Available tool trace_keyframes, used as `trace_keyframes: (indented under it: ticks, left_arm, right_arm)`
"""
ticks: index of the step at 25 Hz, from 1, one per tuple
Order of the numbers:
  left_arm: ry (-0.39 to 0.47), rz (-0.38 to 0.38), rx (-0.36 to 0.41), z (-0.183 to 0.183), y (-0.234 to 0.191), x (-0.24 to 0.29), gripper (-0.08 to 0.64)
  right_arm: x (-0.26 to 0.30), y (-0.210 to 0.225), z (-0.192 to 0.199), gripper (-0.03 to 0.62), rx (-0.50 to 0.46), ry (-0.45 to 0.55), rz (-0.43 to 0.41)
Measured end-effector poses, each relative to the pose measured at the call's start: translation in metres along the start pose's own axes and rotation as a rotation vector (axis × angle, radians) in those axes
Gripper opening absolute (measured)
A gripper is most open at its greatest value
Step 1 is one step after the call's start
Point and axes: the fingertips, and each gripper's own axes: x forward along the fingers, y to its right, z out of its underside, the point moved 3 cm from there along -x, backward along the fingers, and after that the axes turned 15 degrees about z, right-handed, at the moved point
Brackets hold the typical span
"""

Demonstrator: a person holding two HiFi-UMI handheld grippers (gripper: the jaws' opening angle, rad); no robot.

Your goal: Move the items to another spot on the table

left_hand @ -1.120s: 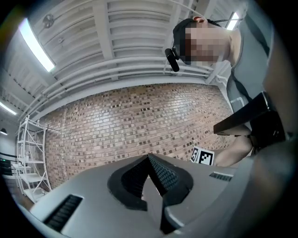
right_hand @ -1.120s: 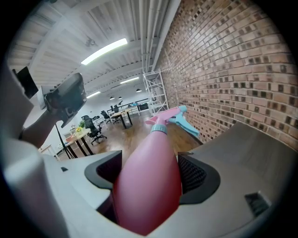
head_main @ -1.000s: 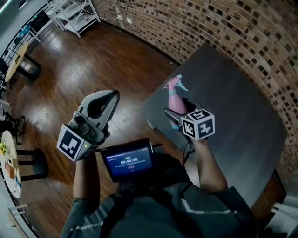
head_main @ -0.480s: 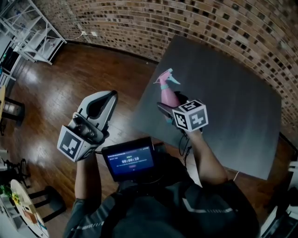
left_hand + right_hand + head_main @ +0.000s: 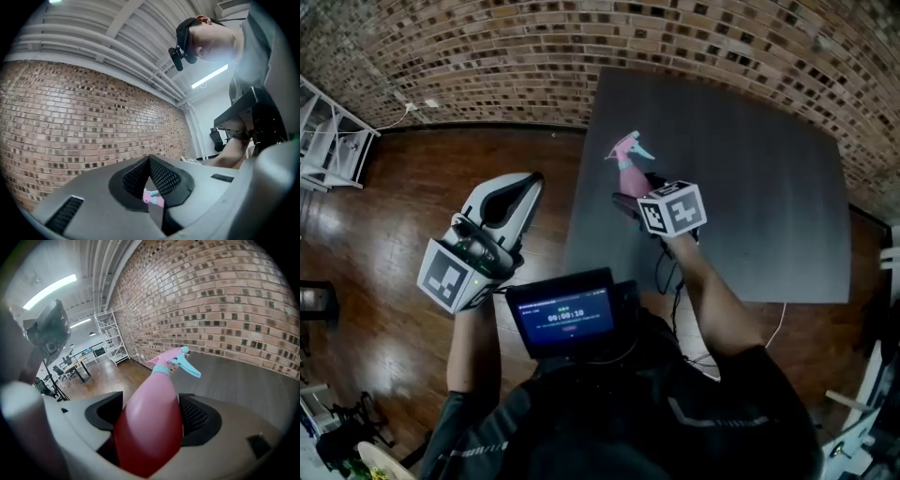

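Swinging round since a second before, my head view showed the table point(image 5: 750, 187) squarer. My right gripper point(image 5: 639, 189) stayed clamped, jaws wide, on the pink spray bottle point(image 5: 628, 167) over the table's left side, possibly lifted. My left gripper point(image 5: 523, 186) hung closed and empty above the floor point(image 5: 403, 216).

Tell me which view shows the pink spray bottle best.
The right gripper view: the pink spray bottle fills it, body to teal trigger, held in the right gripper. The head view shows it small, partly behind that gripper. The left gripper view shows a sliver.
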Motion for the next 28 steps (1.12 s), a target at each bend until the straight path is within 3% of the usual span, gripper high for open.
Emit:
trace_keyframes:
  ticks: [12, 21, 28]
  left_arm:
    - [-0.005, 0.083, -0.131, 0.066, -0.056, 0.002, -0.003]
    - [-0.022, 0.107, -0.163, 0.079, -0.044, 0.007, -0.003]
    - [-0.008, 0.109, -0.174, 0.083, -0.047, 0.008, -0.003]
  right_arm:
    - [0.109, 0.027, 0.053, 0.387, 0.046, -0.309, 0.106]
    - [0.131, 0.028, 0.089, 0.388, 0.06, -0.444, 0.108]
    - [0.139, 0.029, 0.088, 0.394, 0.076, -0.47, 0.093]
